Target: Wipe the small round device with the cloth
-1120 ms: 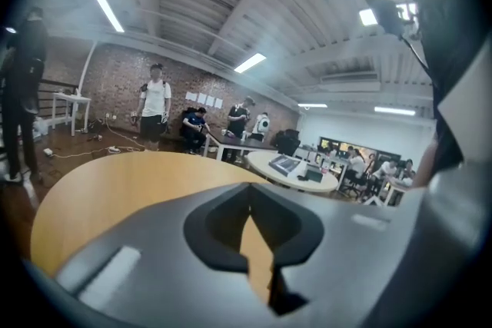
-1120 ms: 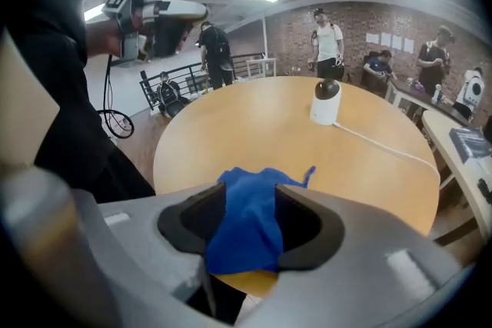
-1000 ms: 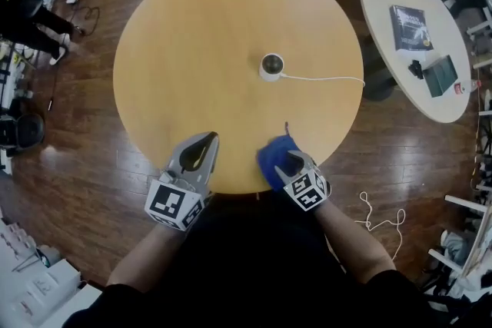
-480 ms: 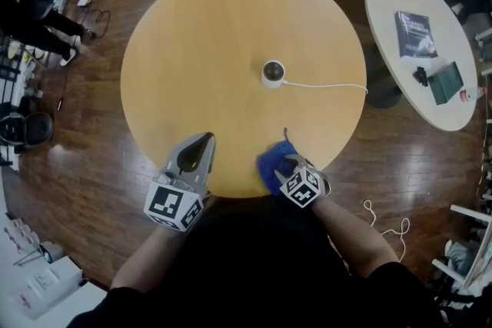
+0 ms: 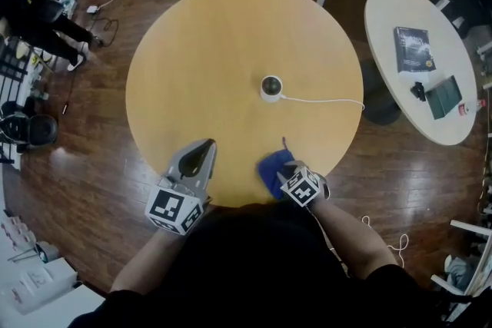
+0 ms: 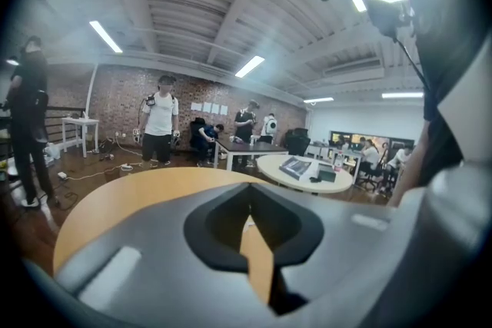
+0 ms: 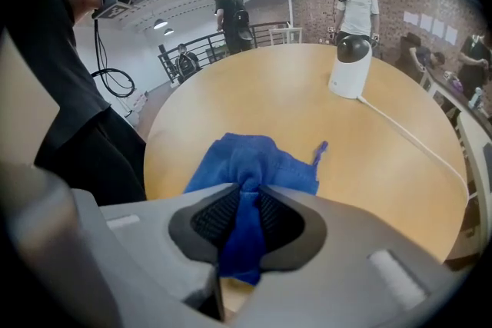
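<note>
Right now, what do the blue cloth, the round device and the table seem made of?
The blue cloth looks like soft fuzzy textile, probably microfibre: it bunches and folds. The small round device seems smooth plastic, white body, shiny dark top. The table is matte light wood or a wood-look laminate.

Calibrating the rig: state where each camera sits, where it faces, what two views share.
Head view: on the person's head, steeply down at round table; shows forearms, left gripper, right gripper.
Left gripper view: rides that gripper, faces across table; jaws together, empty.
Right gripper view: rides that gripper, faces device; jaws closing on cloth.
Shared: head and right gripper views show cloth, device.
</note>
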### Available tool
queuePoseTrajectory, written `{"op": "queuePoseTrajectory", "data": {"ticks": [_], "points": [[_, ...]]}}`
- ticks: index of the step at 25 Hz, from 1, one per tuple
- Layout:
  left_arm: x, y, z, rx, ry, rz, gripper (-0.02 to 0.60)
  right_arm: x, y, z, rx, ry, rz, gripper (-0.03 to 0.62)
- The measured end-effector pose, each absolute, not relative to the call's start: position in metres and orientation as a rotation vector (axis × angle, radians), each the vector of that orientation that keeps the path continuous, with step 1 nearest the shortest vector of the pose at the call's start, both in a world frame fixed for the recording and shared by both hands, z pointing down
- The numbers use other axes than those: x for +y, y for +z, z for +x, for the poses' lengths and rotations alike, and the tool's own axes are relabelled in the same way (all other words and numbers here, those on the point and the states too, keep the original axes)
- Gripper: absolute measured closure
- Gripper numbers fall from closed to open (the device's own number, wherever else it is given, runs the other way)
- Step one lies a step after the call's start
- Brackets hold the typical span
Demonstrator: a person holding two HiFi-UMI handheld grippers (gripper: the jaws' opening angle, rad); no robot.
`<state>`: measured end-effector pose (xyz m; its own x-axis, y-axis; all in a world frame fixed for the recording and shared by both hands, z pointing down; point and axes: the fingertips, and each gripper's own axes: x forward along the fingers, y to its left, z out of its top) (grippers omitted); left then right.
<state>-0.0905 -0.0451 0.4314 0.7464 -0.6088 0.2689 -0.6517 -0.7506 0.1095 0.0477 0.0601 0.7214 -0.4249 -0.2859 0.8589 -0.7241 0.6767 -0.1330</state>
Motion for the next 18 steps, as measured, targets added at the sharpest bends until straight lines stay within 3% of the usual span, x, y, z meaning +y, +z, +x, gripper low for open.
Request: {"op": "queuePoseTrajectory", "data": {"ticks": [18], "points": [[-0.039, 0.437, -0.123, -1.228, 0.390, 2.655, 0.578, -0.106, 0.617, 0.092, -2.200, 0.301, 1.143, 0.528]]}}
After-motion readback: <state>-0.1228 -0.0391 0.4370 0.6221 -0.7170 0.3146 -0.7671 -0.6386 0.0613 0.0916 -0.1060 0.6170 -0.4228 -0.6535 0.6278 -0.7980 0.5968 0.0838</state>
